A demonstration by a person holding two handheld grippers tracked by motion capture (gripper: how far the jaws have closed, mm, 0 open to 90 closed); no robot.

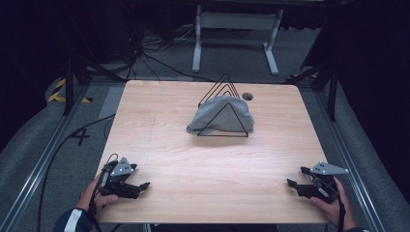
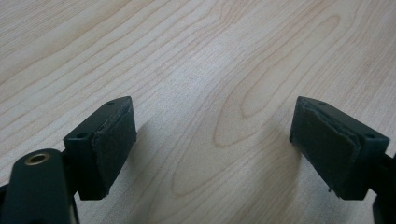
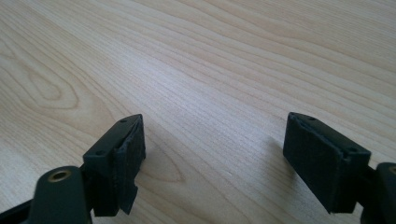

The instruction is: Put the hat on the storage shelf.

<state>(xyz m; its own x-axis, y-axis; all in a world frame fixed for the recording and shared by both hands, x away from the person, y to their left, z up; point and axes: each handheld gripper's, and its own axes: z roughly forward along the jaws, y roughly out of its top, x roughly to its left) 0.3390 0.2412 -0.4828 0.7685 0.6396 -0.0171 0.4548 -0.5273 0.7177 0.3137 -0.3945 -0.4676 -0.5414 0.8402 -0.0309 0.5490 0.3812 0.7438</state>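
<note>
Two grippers wait near you, the left gripper (image 1: pixel 140 186) and the right gripper (image 1: pixel 296 178), both open and holding nothing. Your grey cloth (image 1: pixel 221 115) hangs over the wire rack (image 1: pixel 223 107) far off. Pull too hard and the rack may tip.

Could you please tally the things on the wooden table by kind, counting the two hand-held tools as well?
Grey cloth: 1
Black wire rack: 1
Hand-held tools, left tool and right tool: 2
Total: 4
</note>
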